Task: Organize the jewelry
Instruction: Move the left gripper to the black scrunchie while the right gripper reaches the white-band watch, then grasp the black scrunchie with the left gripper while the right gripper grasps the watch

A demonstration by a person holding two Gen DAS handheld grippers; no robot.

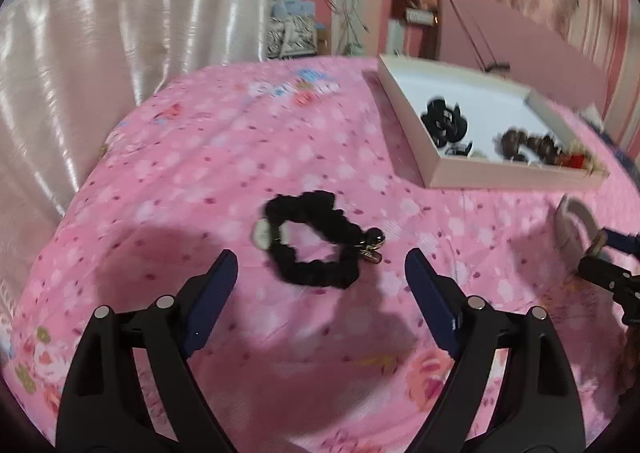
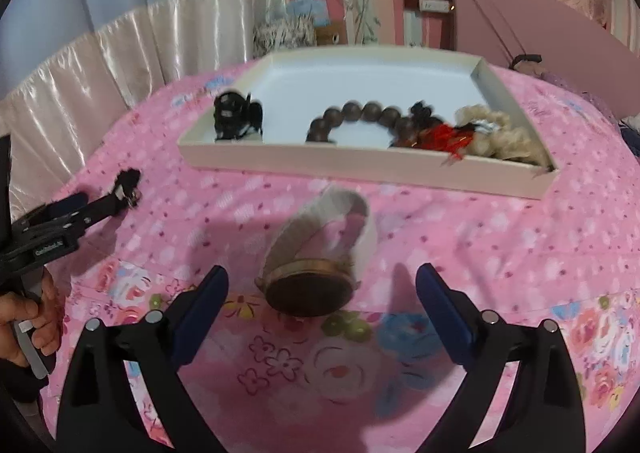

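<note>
A pink flowered bedspread (image 1: 224,157) covers the bed, soft and uneven. The left gripper (image 1: 320,265) hangs wide open over a black scrunchie (image 1: 316,241); the right gripper (image 2: 322,285) is equally wide over a watch (image 2: 316,277). Both lie just short of the box (image 2: 360,169). Closing too deep could pinch fabric, or the watch could tip aside.
</note>
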